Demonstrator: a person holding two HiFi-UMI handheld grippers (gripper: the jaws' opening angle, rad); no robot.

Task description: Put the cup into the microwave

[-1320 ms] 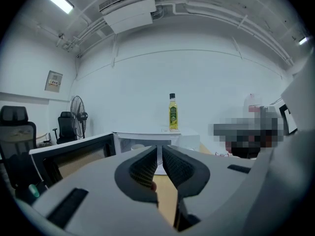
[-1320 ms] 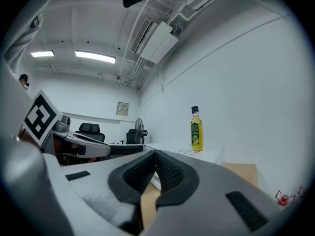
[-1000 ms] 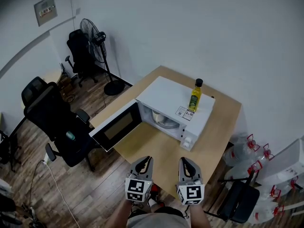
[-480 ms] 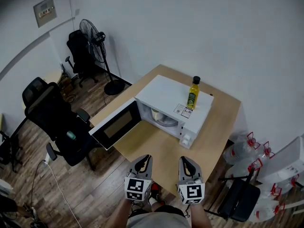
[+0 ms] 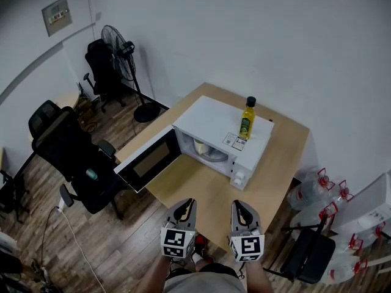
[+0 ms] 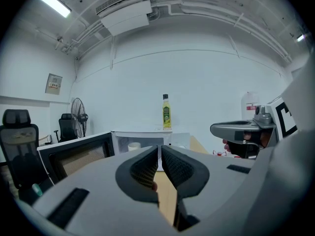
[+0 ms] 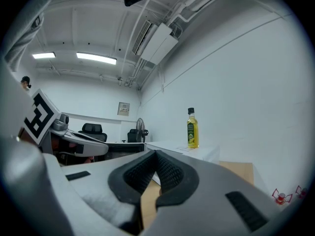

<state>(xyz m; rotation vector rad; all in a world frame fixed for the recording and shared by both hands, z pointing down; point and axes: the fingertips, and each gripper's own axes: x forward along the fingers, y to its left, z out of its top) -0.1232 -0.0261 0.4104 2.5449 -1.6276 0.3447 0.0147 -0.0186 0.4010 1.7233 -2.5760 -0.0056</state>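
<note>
The cup point(image 6: 134, 145), small and pale, stands inside the cavity of the microwave point(image 5: 220, 127), towards its left side as the left gripper view shows it; in the head view it is only a pale shape inside the opening. The microwave door point(image 5: 149, 162) hangs wide open to the left. By the look of it the placing step is done, and what remains, if anything, is swinging that door shut. That would call for one claw to reach out past the door's far edge and push it round. The left claw point(image 5: 185, 209) is clenched, its pads all but touching with nothing between them. The right claw point(image 5: 240, 206) is clenched too, pads pressed together and empty. Both are held side by side near the person's body, above the near edge of the counter point(image 5: 214, 194) and well apart from the microwave. A yellow oil bottle point(image 5: 247, 119) stands upright on the microwave's top. The counter is a light wooden one set against a white wall, with bare board in front of the oven. Round it lie a dark wood floor point(image 5: 110, 249), a black office chair point(image 5: 67, 148) beside the open door, a standing fan point(image 5: 119, 44) further back, and water jugs point(image 5: 317, 194) on the right.
</note>
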